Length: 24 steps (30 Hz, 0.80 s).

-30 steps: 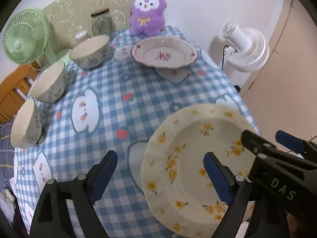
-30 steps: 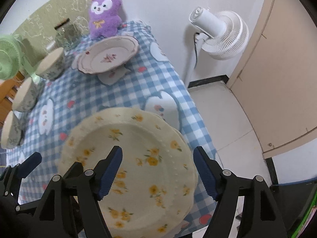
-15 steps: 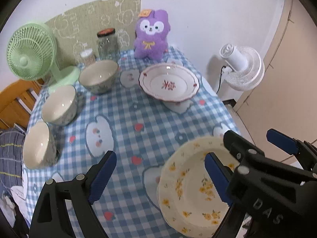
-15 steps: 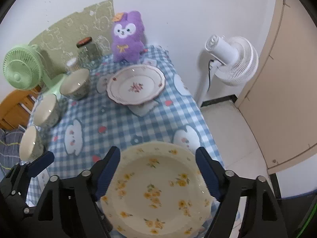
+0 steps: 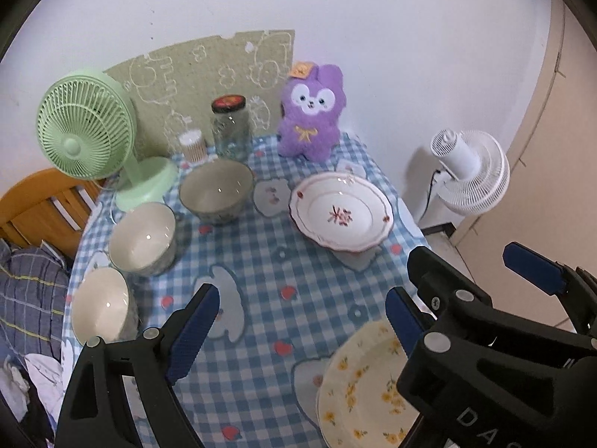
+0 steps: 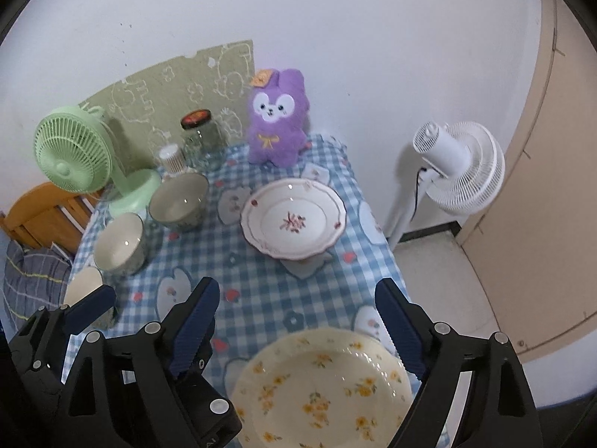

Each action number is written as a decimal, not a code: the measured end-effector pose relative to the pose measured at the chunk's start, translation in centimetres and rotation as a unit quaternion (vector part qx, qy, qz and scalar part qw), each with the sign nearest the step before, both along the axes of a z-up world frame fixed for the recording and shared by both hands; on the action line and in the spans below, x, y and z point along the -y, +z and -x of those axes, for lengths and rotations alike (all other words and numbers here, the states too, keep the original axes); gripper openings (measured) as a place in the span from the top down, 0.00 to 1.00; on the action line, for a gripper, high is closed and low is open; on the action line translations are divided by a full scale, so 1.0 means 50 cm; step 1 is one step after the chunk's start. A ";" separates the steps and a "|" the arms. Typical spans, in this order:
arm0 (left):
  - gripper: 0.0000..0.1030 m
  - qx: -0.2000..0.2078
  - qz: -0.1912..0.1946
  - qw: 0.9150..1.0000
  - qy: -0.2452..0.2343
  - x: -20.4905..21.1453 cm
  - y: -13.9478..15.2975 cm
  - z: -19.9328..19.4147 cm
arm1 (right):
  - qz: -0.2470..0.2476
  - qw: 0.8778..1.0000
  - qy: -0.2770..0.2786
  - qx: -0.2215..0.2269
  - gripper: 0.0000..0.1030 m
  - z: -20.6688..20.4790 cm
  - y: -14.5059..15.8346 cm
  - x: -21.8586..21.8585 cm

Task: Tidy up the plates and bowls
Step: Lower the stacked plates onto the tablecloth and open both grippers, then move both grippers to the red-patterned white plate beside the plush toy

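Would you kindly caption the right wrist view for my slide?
Open right tongs above yellow-flowered cream plate on blue checked tablecloth.

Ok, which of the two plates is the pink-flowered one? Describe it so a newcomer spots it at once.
Find the purple plush rabbit at the far end of the checked table. The plate lies just in front of it. Its scalloped red-lined rim and single pink sprig set it apart from the near plate, scattered with yellow flowers.

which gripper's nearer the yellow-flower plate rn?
Right. The right gripper hangs open directly over the yellow-flower plate, its jaws just opened wider; the left gripper is open over bare tablecloth beside it.
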State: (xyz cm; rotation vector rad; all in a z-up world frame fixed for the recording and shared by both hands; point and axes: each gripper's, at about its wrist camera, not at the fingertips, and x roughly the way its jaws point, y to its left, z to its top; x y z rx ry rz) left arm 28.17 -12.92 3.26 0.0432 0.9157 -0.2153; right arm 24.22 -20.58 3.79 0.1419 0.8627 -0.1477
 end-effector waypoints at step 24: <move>0.11 0.018 -0.005 0.999 -0.027 0.048 -0.006 -0.169 | -0.005 1.000 -0.020 0.006 0.12 -0.162 -0.009 0.061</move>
